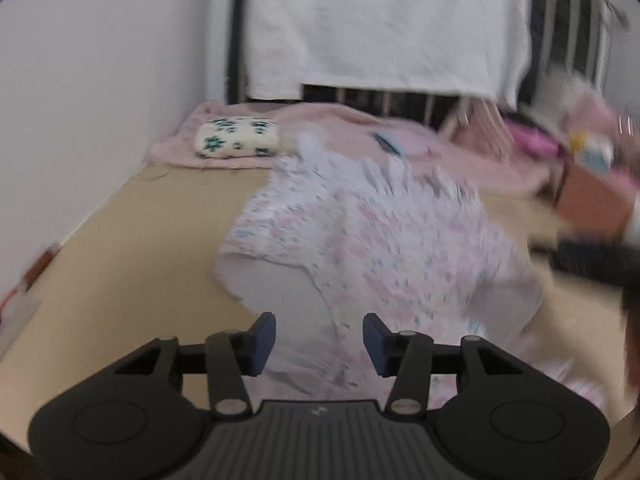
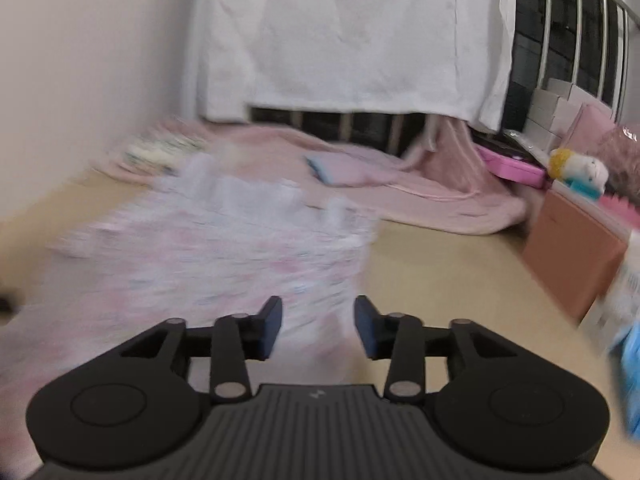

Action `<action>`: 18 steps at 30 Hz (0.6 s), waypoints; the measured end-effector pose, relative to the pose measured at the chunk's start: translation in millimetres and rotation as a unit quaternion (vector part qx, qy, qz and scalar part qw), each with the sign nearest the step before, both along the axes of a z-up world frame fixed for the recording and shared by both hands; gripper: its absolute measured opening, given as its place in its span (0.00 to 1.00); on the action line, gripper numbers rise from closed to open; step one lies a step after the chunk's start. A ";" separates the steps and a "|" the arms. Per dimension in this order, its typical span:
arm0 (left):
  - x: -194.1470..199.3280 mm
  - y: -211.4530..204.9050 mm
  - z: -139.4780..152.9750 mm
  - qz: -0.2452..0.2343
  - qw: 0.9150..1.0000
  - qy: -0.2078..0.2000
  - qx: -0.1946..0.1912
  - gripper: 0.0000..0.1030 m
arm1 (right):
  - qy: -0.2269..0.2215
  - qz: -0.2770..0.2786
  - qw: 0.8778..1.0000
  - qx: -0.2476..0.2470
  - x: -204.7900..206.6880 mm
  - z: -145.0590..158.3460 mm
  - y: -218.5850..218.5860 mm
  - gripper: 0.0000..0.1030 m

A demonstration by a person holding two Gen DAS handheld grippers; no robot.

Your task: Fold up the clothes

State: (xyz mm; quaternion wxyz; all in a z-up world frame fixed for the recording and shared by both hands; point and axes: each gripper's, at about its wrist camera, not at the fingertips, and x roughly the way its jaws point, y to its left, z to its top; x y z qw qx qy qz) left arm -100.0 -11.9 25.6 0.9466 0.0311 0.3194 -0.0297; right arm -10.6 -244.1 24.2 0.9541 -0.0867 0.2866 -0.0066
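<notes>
Left gripper [image 1: 319, 342]: jaws spread apart, blue pads [image 1: 262, 338] either side of a fold of the garment [image 1: 360, 240], no clamp on it. Cloth runs under and between the pads; contact cannot be told through the blur. Right gripper [image 2: 318, 328]: jaws likewise apart, nothing pinched, poised over the garment's [image 2: 224, 256] near right edge. Garment is a white piece with small pink and blue print, frilled along its far edge, lying crumpled on the tan mat [image 1: 120, 264]; in the left view a plain white inner side shows at its left, turned up. Right view heavily motion-smeared, detail of the print lost. Beyond the garment, a pink blanket [image 2: 420, 192] spread across the far end of the mat. On the blanket's left corner, a folded white cloth with green flowers [image 1: 237, 137], near the wall. Behind, a white sheet [image 2: 352, 36] hangs over a railed frame. At right, a brown box [image 2: 568, 248], a pink case [image 2: 514, 166], a soft toy [image 2: 580, 168].
</notes>
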 end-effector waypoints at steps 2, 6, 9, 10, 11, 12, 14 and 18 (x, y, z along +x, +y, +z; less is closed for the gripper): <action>2.9 -11.5 -10.7 -0.020 1.000 0.013 0.017 0.45 | 0.032 0.008 0.999 -0.010 27.6 -8.5 -6.5 0.32; 7.7 4.9 -21.4 -0.042 0.999 0.022 -0.006 0.53 | 0.072 0.010 0.997 0.016 31.4 -28.4 -18.1 0.05; 21.2 27.5 -22.1 -0.047 0.999 0.017 0.021 0.55 | 0.072 0.004 0.997 -0.005 2.2 -32.1 -16.0 0.02; 28.1 34.1 -22.8 -0.048 0.998 0.012 0.035 0.58 | 0.074 0.000 0.997 -0.015 -12.1 -32.1 -10.6 0.02; 36.1 39.7 -22.0 -0.027 0.997 0.005 0.067 0.61 | 0.075 -0.001 0.997 -0.026 -28.8 -32.0 -2.4 0.02; 44.2 45.0 -20.9 -0.001 0.995 -0.002 0.104 0.61 | 0.078 0.004 0.996 -0.036 -44.9 -31.6 7.6 0.03; 55.2 55.4 -14.3 0.052 0.984 -0.023 0.168 0.55 | 0.096 0.046 0.994 -0.025 -75.3 -25.6 31.0 0.04; 30.9 79.1 29.8 0.077 0.990 -0.067 0.099 0.57 | 0.049 0.116 0.990 0.065 -97.1 7.4 19.2 0.37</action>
